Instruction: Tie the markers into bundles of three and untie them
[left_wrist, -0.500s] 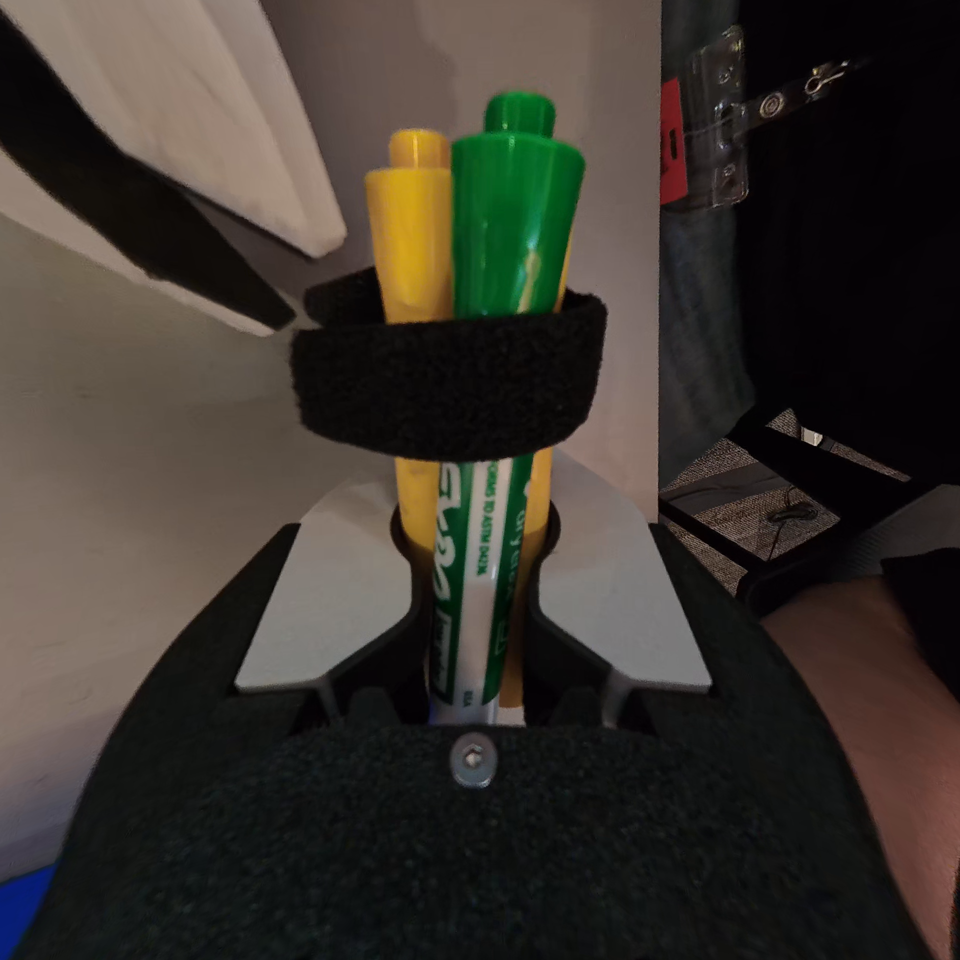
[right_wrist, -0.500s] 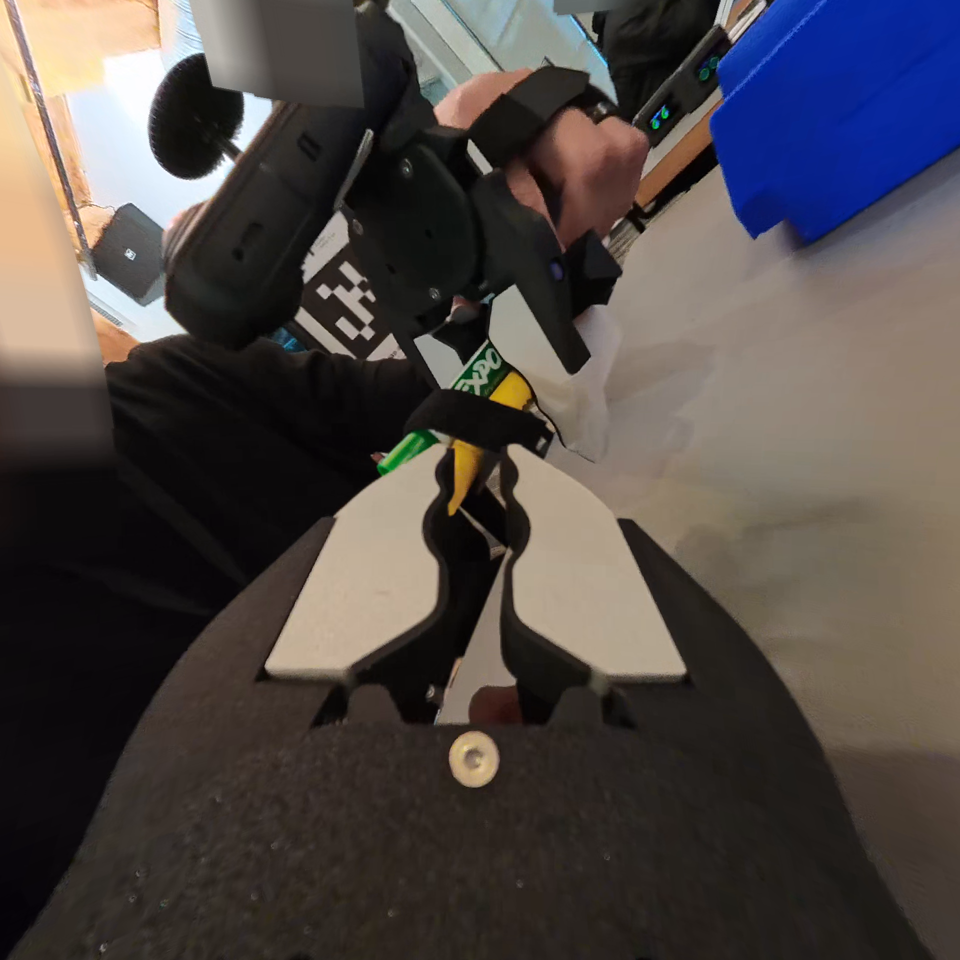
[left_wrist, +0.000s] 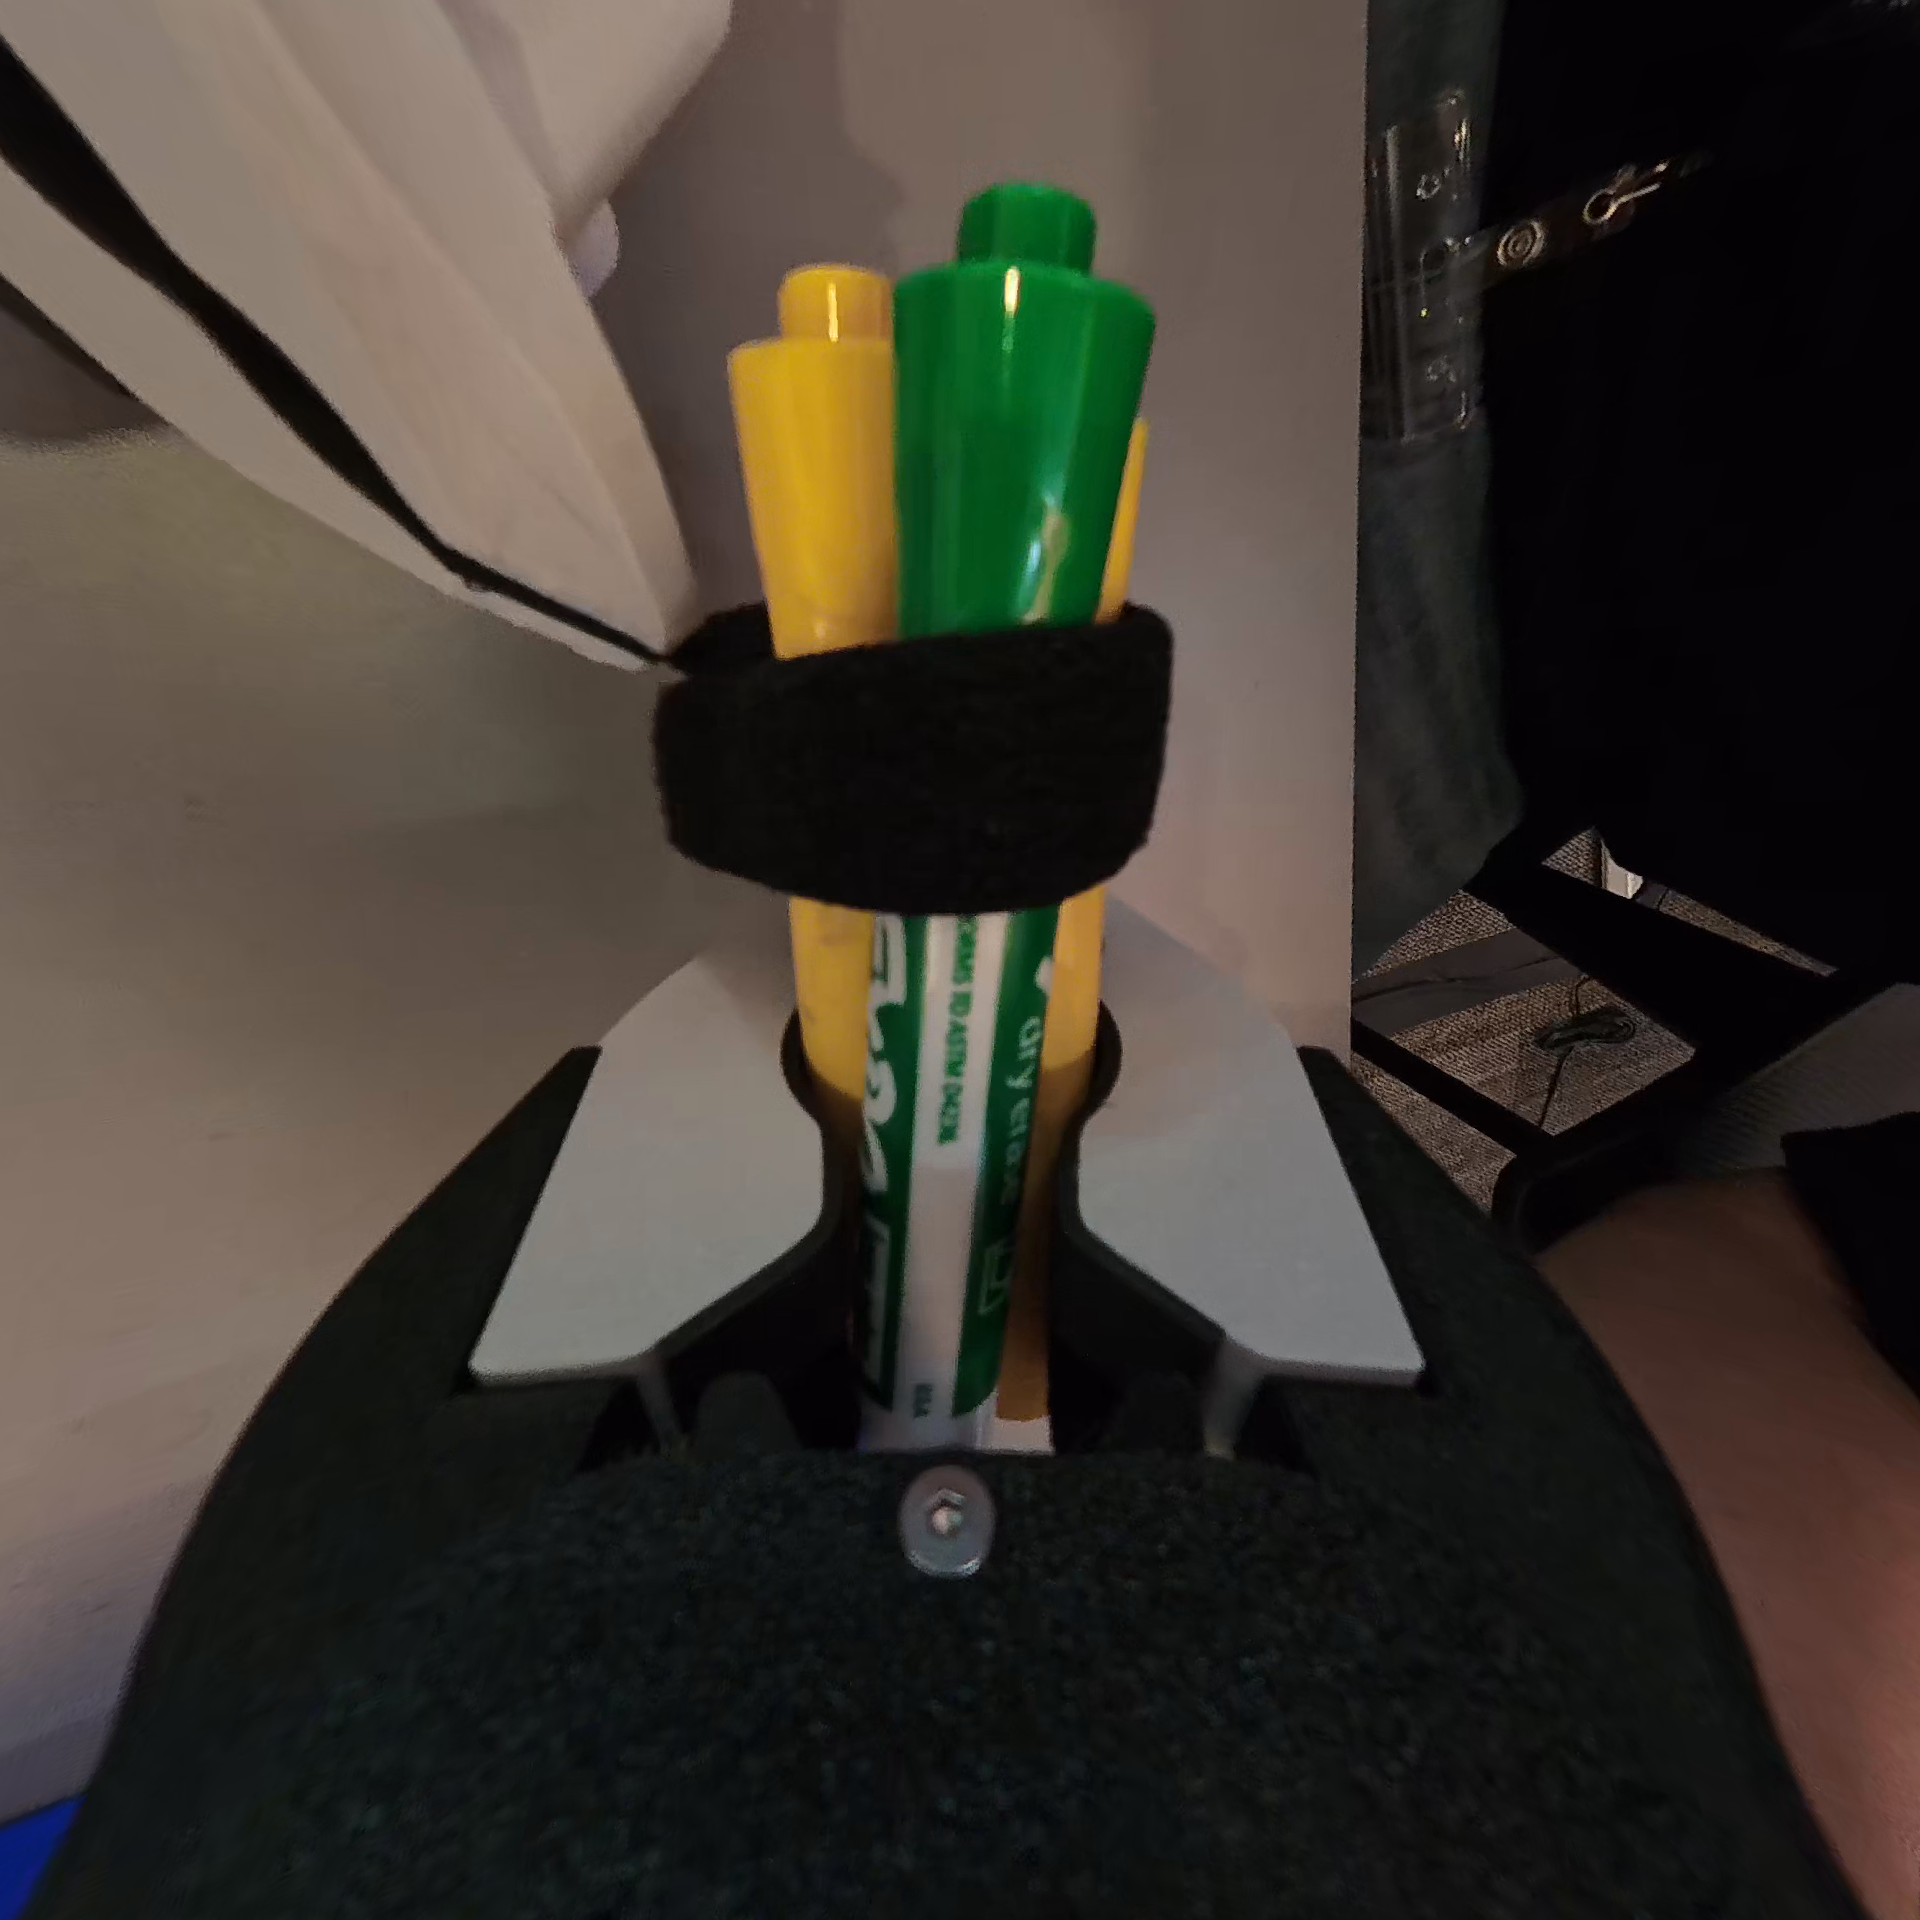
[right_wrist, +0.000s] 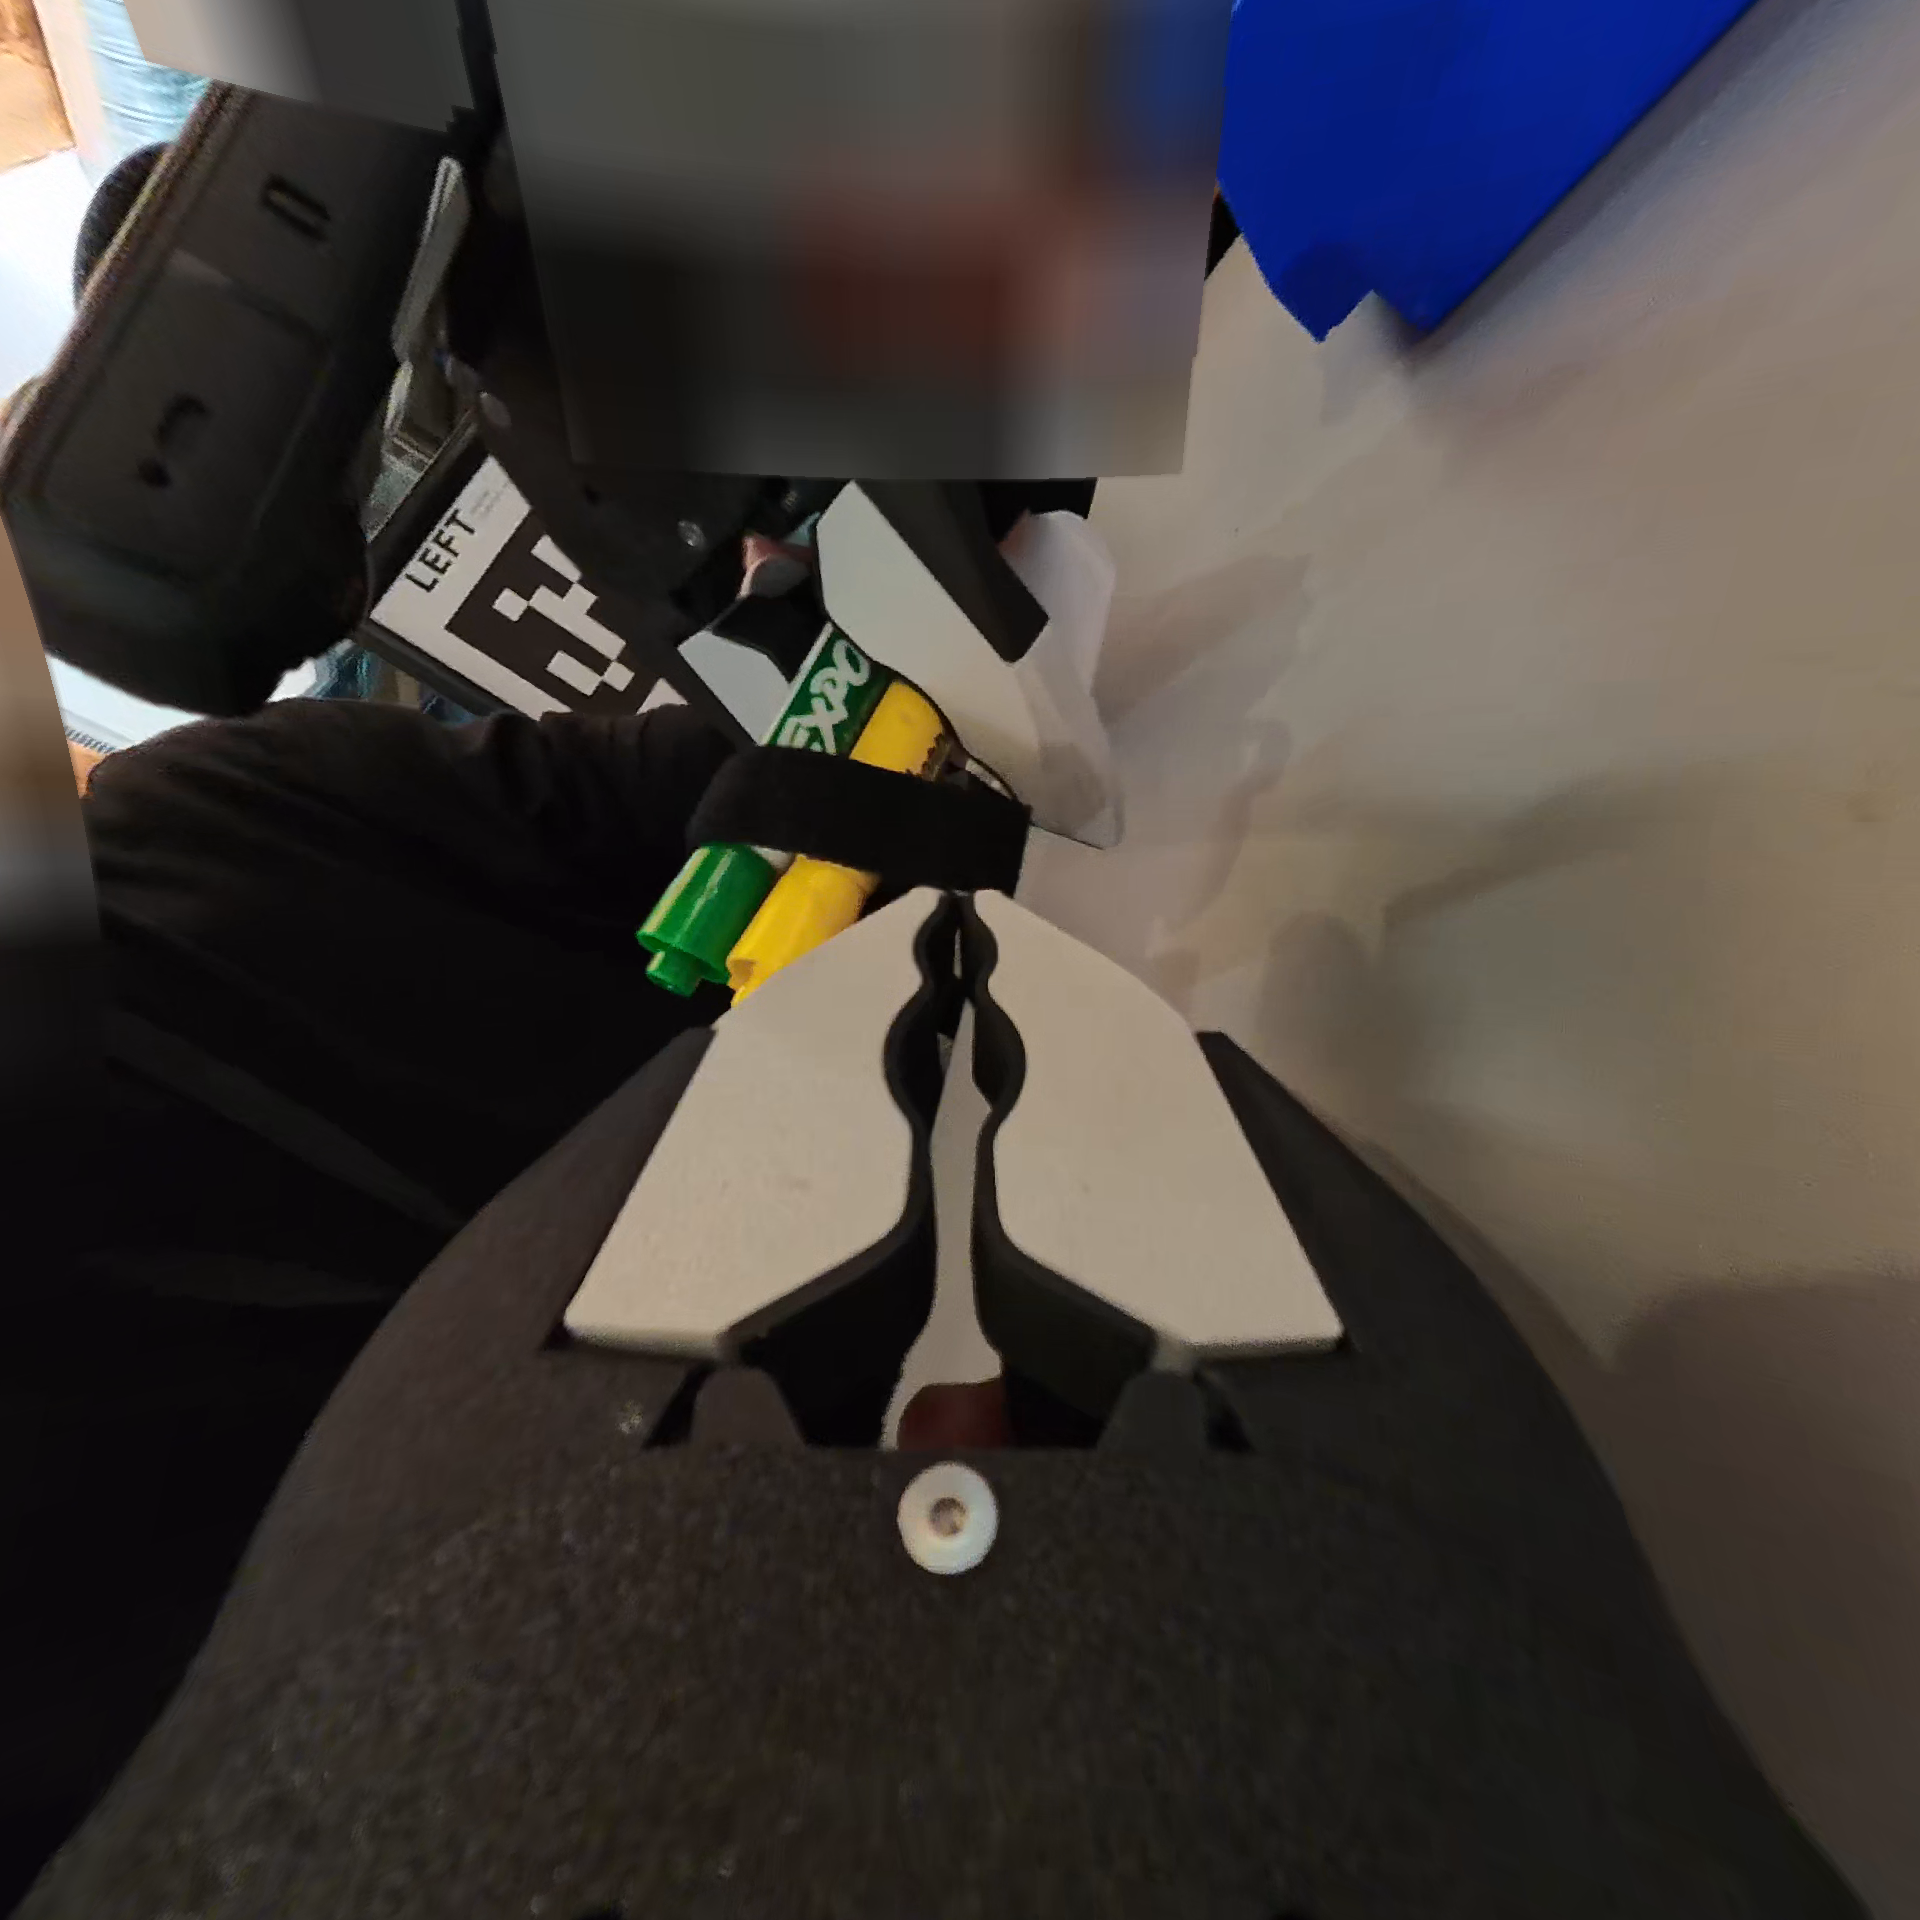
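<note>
A bundle of markers, one green (left_wrist: 1013, 457) and two yellow (left_wrist: 821, 488), stands upright in my left gripper (left_wrist: 951, 1049), which is shut on their barrels. A black hook-and-loop strap (left_wrist: 914, 769) is wrapped around the bundle just below the caps. My right gripper (right_wrist: 951, 906) is closed, with its tips at the strap's edge (right_wrist: 862, 821). In the left wrist view its white fingers (left_wrist: 436, 395) come in from the upper left and meet the strap's free end. The right wrist view shows the left gripper (right_wrist: 894, 717) holding the bundle with the caps (right_wrist: 707, 914) pointing toward me.
A blue bin (right_wrist: 1455, 156) stands on the pale table (right_wrist: 1558, 831) at the far right. The table's edge (left_wrist: 1356, 623) runs down the right side of the left wrist view, with floor beyond. A person's forearm (left_wrist: 1714, 1351) and dark clothing are close by. My right fingertips sit around 7 centimetres from my left ones.
My right gripper has closed from open and moved onto the strap's edge. The strap now sits tighter and flatter around the markers. The left gripper keeps its hold.
</note>
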